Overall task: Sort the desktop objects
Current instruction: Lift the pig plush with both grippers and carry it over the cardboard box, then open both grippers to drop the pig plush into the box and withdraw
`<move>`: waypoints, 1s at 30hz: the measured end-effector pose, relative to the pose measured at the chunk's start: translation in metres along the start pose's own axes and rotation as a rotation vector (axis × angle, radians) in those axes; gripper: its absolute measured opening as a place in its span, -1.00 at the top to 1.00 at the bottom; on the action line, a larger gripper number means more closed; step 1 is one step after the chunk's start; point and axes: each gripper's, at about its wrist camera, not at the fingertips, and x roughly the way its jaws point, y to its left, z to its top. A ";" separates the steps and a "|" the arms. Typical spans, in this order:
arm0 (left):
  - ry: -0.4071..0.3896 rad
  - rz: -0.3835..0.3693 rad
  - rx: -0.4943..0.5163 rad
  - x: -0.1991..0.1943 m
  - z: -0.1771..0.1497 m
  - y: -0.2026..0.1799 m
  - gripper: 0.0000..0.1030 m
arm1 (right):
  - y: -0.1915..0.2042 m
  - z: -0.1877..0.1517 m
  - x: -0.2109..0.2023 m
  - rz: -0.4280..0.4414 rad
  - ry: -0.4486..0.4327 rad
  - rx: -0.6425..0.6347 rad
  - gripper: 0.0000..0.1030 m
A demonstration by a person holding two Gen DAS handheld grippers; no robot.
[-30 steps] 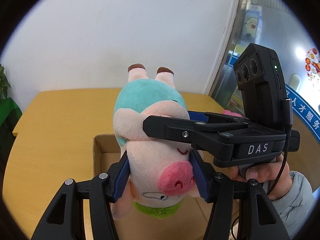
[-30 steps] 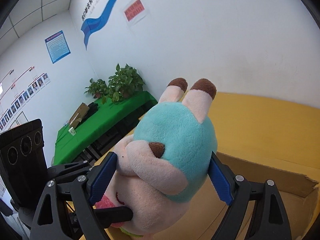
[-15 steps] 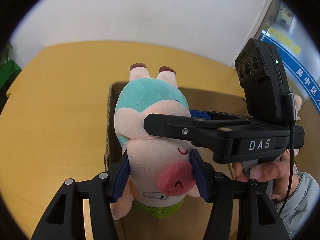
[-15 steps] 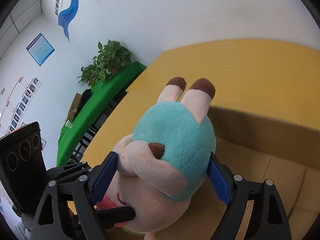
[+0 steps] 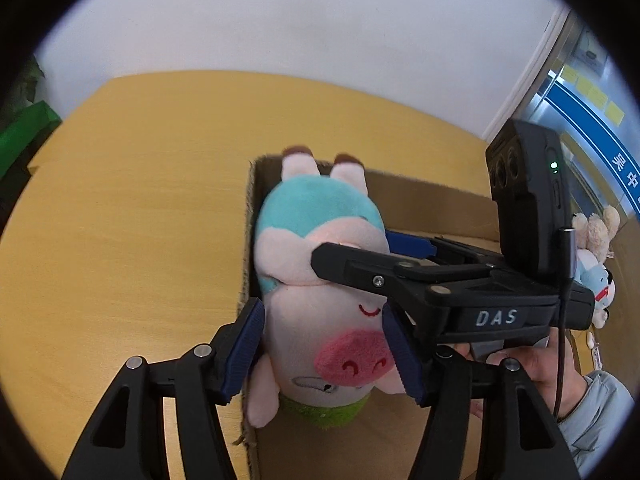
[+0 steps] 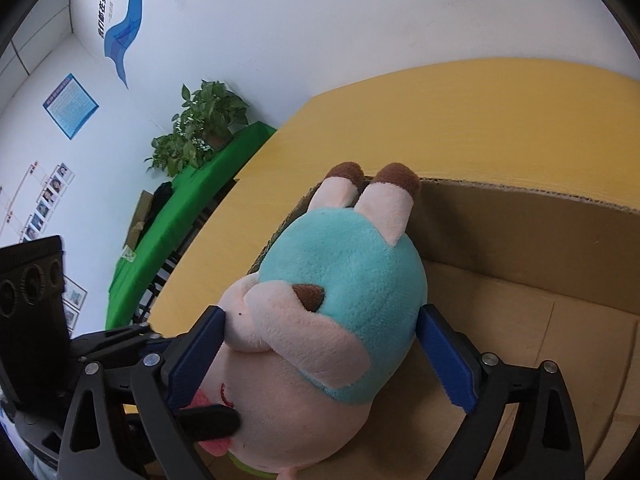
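Lowering item: plush pig (image 5: 320, 304), head-down, inside the cardboard box (image 5: 432, 204) at its corner on the yellow tabletop (image 5: 132, 216). Left tool (image 5: 320, 356) clenched on the head. Right tool (image 6: 320, 356) has just been opening; its pads look barely clear of the body. Advice: release left fully, then lift both straight up, clear of the box wall.

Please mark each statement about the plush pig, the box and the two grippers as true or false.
1. The plush pig wears a teal outfit. True.
2. The pig is over the open cardboard box. True.
3. The box stands on a green tablecloth. False: it stands on the yellow table.
4. The left gripper has its blue pads at the pig's head. True.
5. The right gripper is far from the pig. False: its fingers flank the pig's body.
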 end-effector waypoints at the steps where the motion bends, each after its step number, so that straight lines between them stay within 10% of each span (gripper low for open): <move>1: -0.012 0.008 0.006 -0.009 -0.001 0.001 -0.19 | 0.002 0.001 -0.002 -0.007 0.003 0.006 -0.89; 12: -0.053 0.046 0.163 -0.061 -0.041 -0.012 -0.22 | 0.032 -0.003 -0.132 -0.118 -0.091 0.028 -0.89; 20: 0.063 -0.022 0.152 -0.037 -0.084 -0.045 -0.22 | 0.028 -0.139 -0.264 -0.228 -0.089 -0.072 -0.99; 30: 0.123 0.049 0.165 -0.034 -0.124 -0.057 -0.22 | -0.036 -0.251 -0.283 -0.378 -0.020 0.108 -0.87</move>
